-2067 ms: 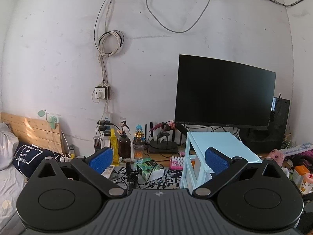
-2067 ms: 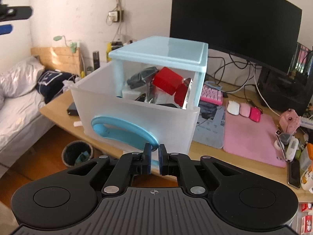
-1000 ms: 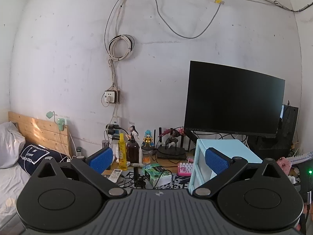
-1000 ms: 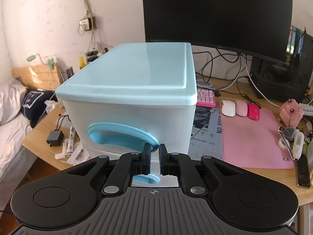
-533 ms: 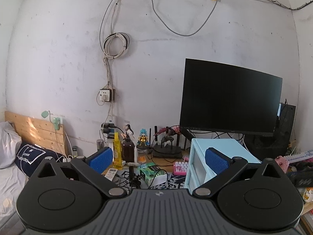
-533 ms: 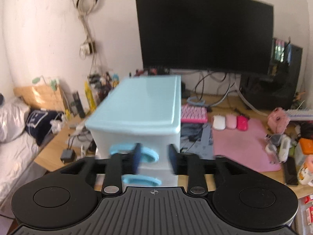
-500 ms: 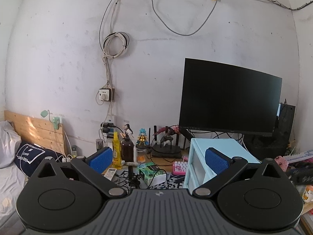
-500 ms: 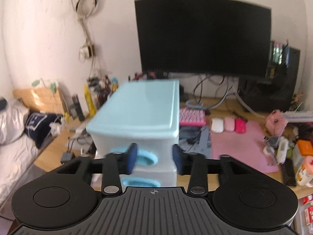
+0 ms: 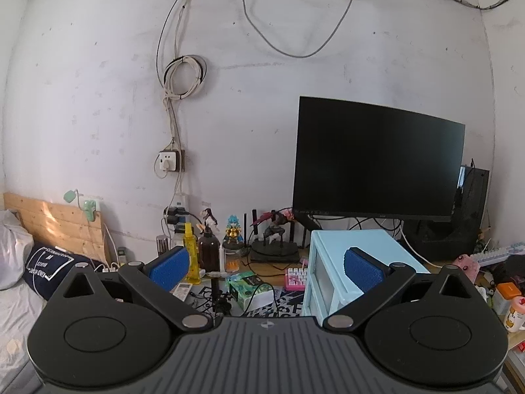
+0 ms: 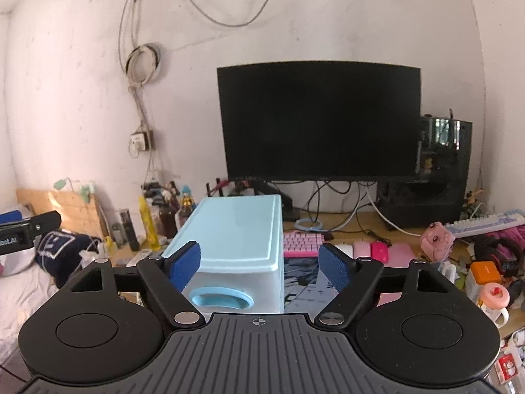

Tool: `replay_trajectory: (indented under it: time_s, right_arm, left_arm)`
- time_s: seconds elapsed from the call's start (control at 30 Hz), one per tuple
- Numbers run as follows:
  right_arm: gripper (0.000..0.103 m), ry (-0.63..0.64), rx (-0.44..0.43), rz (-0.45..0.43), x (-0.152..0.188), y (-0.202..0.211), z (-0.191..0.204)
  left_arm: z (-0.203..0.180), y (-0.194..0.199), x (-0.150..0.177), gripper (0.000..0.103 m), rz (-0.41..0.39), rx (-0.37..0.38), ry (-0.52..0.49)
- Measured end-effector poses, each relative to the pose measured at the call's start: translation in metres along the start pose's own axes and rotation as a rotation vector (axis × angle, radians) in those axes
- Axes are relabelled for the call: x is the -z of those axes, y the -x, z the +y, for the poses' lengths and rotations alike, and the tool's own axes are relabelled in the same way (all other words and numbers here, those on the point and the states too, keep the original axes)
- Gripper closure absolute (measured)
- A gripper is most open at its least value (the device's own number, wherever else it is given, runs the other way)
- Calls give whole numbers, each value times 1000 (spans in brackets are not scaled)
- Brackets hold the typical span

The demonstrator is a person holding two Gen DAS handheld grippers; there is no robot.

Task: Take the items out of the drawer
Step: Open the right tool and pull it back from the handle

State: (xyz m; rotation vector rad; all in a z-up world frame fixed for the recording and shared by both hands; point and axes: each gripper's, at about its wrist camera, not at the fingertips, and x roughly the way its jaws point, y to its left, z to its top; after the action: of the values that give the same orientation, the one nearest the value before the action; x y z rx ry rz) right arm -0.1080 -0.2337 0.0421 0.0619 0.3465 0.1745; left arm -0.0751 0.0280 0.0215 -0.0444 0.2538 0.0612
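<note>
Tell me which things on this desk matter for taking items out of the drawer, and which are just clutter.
Job:
drawer unit, shut
drawer handle
right tongs, open
left tongs, open

Clutter:
monitor
pink keyboard
yellow bottle
figurines
green box

The drawer unit (image 10: 236, 239) has a smooth, glossy pale-blue plastic top over frosted translucent plastic walls. The right gripper (image 10: 259, 264) is matt black plastic with ribbed casing; its fingertip pads (image 10: 183, 259) look blue and finely textured. The headboard (image 9: 55, 226) is bare wood, the wall (image 9: 98, 98) rough painted plaster.
</note>
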Motion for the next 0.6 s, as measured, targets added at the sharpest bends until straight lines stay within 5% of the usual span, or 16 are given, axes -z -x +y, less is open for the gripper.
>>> replay_trajectory:
  time_s: [0.17,0.6]
  right_arm:
    - [0,-42,43,-10,16,1,-2]
    - [0,6,-7,4,22,5,17]
  left_arm:
    - [-4,1,-1,0,-4,-16,12]
    - [-11,3,-3,0,-3,-23,5]
